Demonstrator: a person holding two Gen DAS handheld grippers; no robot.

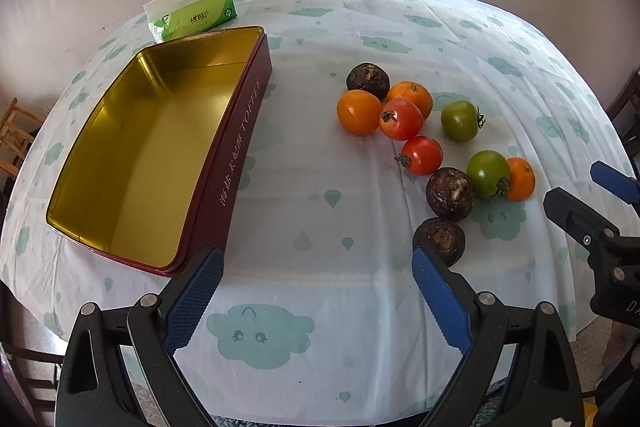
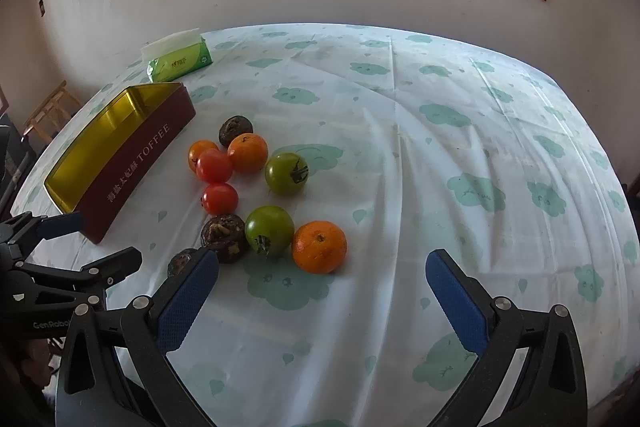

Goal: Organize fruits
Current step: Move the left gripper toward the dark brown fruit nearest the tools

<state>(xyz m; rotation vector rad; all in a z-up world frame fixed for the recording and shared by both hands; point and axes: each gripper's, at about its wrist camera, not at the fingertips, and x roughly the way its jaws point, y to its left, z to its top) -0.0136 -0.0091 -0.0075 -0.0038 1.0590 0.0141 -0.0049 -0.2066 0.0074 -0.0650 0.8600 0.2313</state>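
One round table under a white cloth printed with green clouds [image 2: 440,147] fills my view. On it lies one open maroon toffee tin with a gold interior [image 1: 160,155], holding nothing, and one green tissue pack [image 1: 192,15] behind it. Nine fruits sit loose right of the tin: three oranges [image 2: 319,247], two green tomatoes [image 2: 269,231], two red tomatoes [image 1: 422,155] and three dark brown water chestnuts [image 1: 450,193]. My left gripper [image 1: 316,267] and right gripper [image 2: 322,269] both hang spread wide above the cloth, gripping nothing.
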